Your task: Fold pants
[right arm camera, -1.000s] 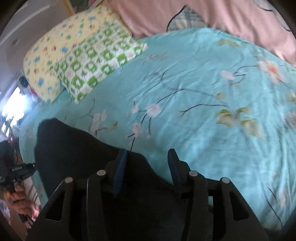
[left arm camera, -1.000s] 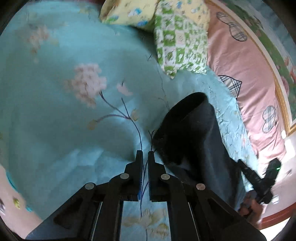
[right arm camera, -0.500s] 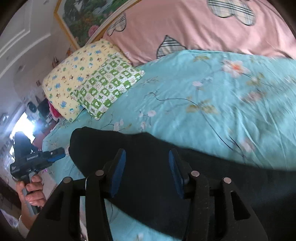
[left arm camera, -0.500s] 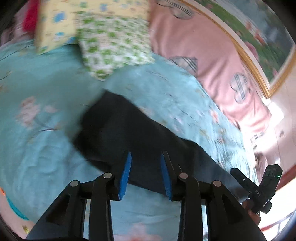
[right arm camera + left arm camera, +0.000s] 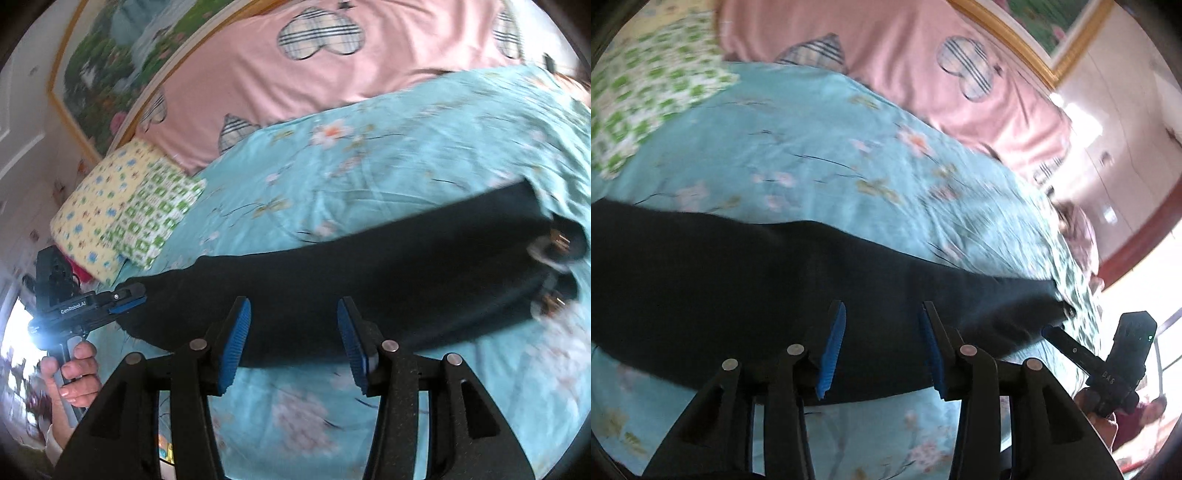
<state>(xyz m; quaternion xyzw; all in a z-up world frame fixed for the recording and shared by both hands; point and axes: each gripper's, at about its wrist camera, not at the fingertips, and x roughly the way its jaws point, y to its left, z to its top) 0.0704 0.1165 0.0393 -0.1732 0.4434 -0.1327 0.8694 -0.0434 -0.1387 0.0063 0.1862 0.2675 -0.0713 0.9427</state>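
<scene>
Dark pants [image 5: 746, 280] lie in a long flat band across the turquoise floral bedspread [image 5: 827, 162]. They also show in the right wrist view [image 5: 369, 273], with metal hardware at their right end [image 5: 557, 243]. My left gripper [image 5: 882, 332] is open and empty above the pants' near edge. My right gripper [image 5: 293, 328] is open and empty above the near edge too. Each gripper shows in the other's view: the right one at the lower right [image 5: 1108, 362], the left one held in a hand at the left [image 5: 92, 304].
Yellow and green patterned pillows [image 5: 125, 218] lie at the far left of the bed. A pink cover with plaid hearts [image 5: 332, 62] lies behind the bedspread. A framed picture [image 5: 118, 55] hangs on the wall. A wooden floor edge [image 5: 1137, 243] shows at the right.
My left gripper opened and let go of the pants end. Both grippers pulled back and swung, so the pants now lie stretched as a long band in front of them.
</scene>
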